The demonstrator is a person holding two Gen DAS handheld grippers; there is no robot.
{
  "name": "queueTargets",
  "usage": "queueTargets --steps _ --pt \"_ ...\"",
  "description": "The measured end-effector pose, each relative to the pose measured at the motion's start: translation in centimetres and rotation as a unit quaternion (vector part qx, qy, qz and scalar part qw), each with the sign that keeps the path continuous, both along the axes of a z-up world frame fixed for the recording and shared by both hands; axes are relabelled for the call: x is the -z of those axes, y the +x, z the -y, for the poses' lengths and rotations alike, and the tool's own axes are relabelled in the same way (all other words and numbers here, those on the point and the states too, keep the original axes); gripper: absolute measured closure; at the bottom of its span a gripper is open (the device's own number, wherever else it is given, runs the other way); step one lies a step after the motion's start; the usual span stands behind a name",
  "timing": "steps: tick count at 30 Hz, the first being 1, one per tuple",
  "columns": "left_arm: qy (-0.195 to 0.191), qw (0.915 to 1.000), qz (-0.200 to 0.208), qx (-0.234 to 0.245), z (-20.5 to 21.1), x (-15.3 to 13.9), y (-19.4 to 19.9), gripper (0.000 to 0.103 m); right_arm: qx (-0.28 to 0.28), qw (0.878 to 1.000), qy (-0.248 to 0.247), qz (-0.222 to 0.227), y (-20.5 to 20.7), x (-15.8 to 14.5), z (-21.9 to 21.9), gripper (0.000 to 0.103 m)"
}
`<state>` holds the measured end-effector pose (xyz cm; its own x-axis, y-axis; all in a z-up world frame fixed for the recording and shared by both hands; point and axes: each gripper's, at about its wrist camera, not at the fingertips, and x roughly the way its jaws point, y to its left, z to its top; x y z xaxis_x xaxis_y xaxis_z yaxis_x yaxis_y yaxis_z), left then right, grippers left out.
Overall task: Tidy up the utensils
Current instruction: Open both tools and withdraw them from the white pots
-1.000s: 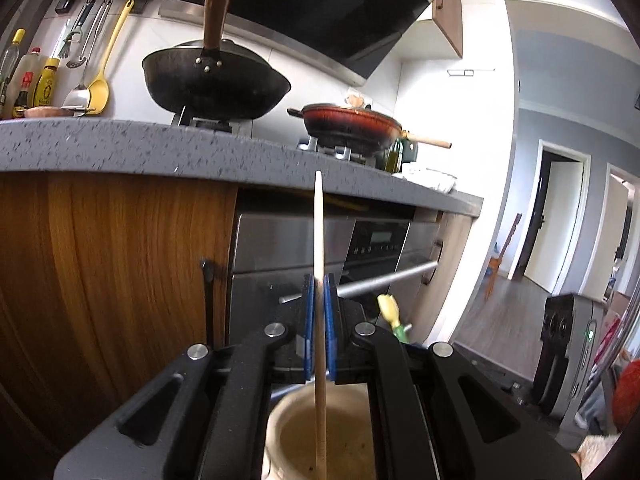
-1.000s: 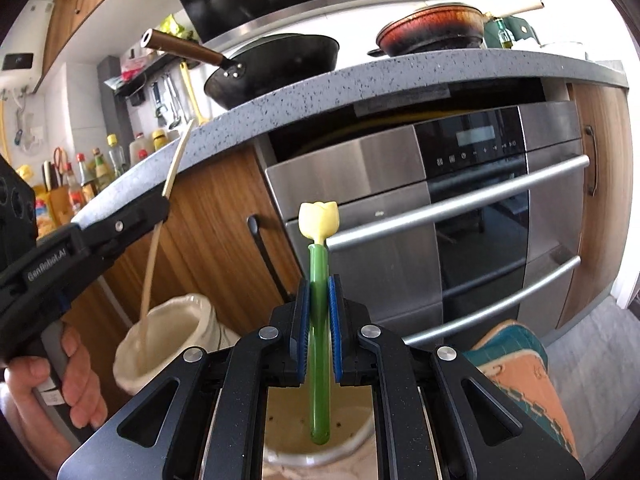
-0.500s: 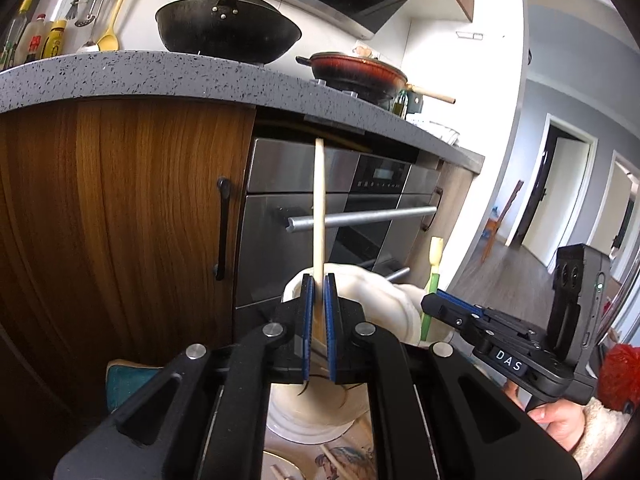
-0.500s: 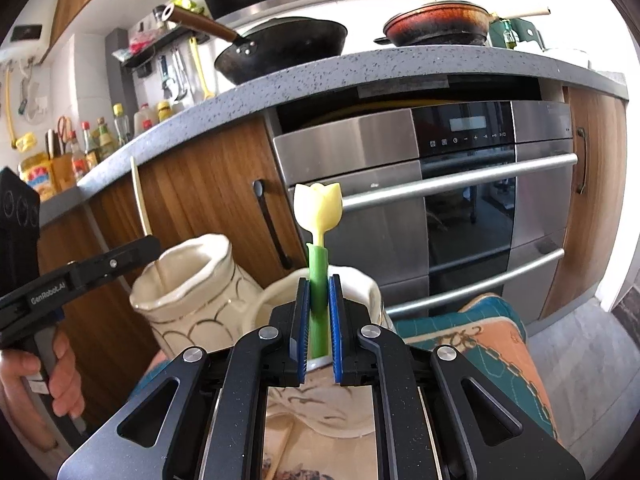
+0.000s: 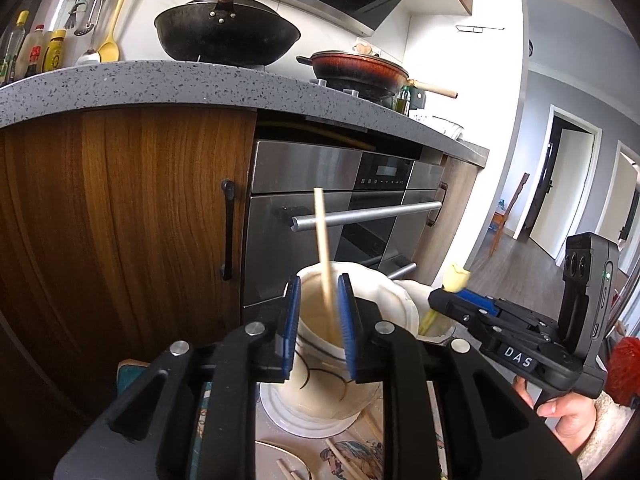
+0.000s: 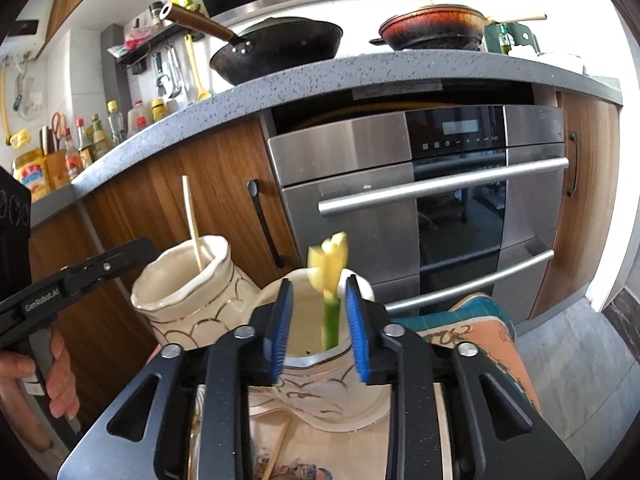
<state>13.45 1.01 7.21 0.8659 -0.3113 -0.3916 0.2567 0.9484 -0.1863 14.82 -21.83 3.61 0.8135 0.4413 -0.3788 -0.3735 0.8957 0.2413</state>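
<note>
Left wrist: both jaws parted; slim wooden chopstick (image 5: 326,256) stands in glossy scalloped vase (image 5: 320,364).

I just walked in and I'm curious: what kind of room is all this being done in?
A home kitchen, most likely. A black wok and a reddish pan sit on a speckled grey countertop, a stainless built-in oven sits below among wooden cabinets, and sauce bottles line the counter.

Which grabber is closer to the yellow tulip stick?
Right. The right gripper has its open fingers on either side of the tulip stick; the left gripper sits open around the chopstick in the neighbouring jar.
</note>
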Motion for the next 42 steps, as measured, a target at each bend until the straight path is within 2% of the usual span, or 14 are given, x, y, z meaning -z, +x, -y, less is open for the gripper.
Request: queueTargets --steps 2,3,4,5,6,7,9,11,14,21,26,31,36,42 --pt "0.000 1.0000 0.000 -0.002 -0.2 0.0 -0.3 0.078 0.007 1.000 0.002 0.005 -0.4 -0.3 0.4 0.062" --pt "0.000 1.0000 -0.001 -0.003 -0.3 0.0 -0.6 0.070 0.009 1.000 0.004 0.006 -0.5 -0.4 0.6 0.057" --pt "0.001 1.0000 0.000 -0.006 -0.5 -0.1 -0.8 0.057 0.014 1.000 0.005 0.007 -0.7 -0.5 0.9 0.054" --pt "0.003 0.9999 0.002 -0.011 -0.7 -0.1 -1.2 0.049 0.016 1.000 0.006 0.007 -0.9 -0.6 1.2 0.047" --pt "0.005 0.9998 0.005 -0.016 -0.8 -0.1 -1.5 0.031 0.019 1.000 0.006 0.007 -1.0 -0.7 1.4 0.032" --pt "0.007 0.9997 0.010 -0.022 -1.0 -0.1 -2.0 0.019 0.023 1.000 0.006 0.007 -1.3 -0.7 1.8 0.024" --pt "0.007 0.9993 0.016 -0.034 -1.4 -0.2 -2.6 0.007 0.028 1.000 0.009 0.010 -1.8 -0.9 2.4 0.014" --pt "0.006 0.9988 0.016 -0.045 -1.9 -0.3 -3.2 0.006 0.037 0.999 0.005 0.008 -2.3 -0.9 2.9 0.008" --pt "0.013 0.9981 0.010 -0.060 -2.4 0.0 -3.7 0.006 0.051 0.999 -0.002 0.003 -3.0 -0.8 3.6 0.005" --pt "0.041 0.9957 -0.019 -0.081 -3.4 1.9 -5.0 0.006 0.059 0.997 -0.052 -0.015 -4.4 0.5 3.8 0.005" --pt "0.060 0.9938 -0.066 -0.066 -3.6 4.0 -5.6 0.006 0.041 0.995 -0.074 -0.044 -5.3 2.0 3.6 0.005" --pt "0.077 0.9910 -0.097 -0.051 -3.2 5.8 -6.3 0.006 0.029 0.993 -0.092 -0.071 -6.1 3.4 3.3 0.005" --pt "0.111 0.9862 -0.119 -0.032 -2.1 7.7 -7.1 0.006 0.014 0.989 -0.117 -0.089 -7.1 4.5 2.8 0.005" --pt "0.118 0.9810 -0.153 -0.012 -1.2 10.2 -7.8 0.006 -0.004 0.982 -0.153 -0.112 -8.1 6.4 1.9 0.005"
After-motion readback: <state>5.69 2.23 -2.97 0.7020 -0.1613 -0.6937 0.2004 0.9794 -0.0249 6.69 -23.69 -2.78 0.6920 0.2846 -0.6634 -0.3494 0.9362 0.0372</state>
